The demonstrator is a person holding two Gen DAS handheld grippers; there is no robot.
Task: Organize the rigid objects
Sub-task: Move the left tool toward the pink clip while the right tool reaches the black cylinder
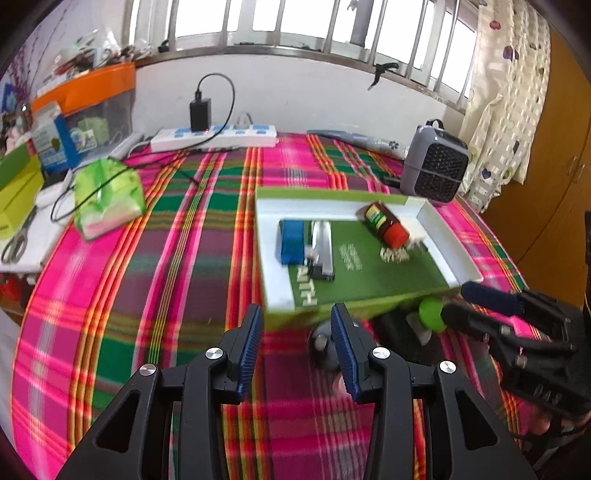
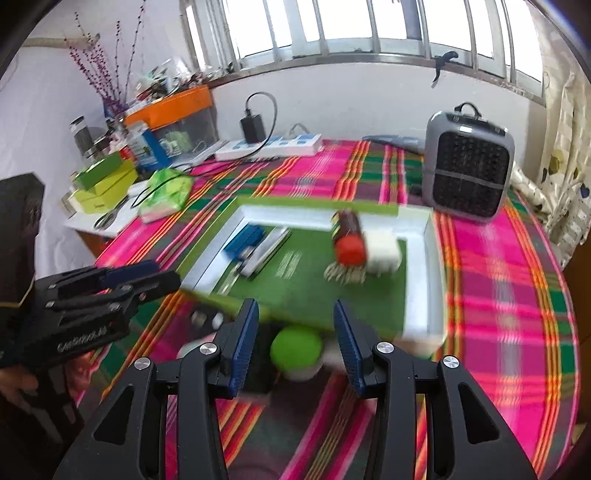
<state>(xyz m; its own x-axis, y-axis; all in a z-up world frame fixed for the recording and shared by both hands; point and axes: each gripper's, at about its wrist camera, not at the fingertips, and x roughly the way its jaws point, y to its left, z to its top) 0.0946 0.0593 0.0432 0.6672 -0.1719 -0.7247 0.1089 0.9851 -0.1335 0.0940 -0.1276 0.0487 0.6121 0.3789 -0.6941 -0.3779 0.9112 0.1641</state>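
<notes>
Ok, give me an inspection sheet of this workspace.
Surface: plaid tablecloth.
Job's things: green box lid holds a blue box, a silver stapler-like tool and a red-capped bottle on its side; green ball lies outside, at its near edge.
Clutter: heater, green tissue pack, scissors.
Grippers: left gripper and right gripper open, empty.
Cables: charger in power strip.
Surroundings: barred window, curtain.
</notes>
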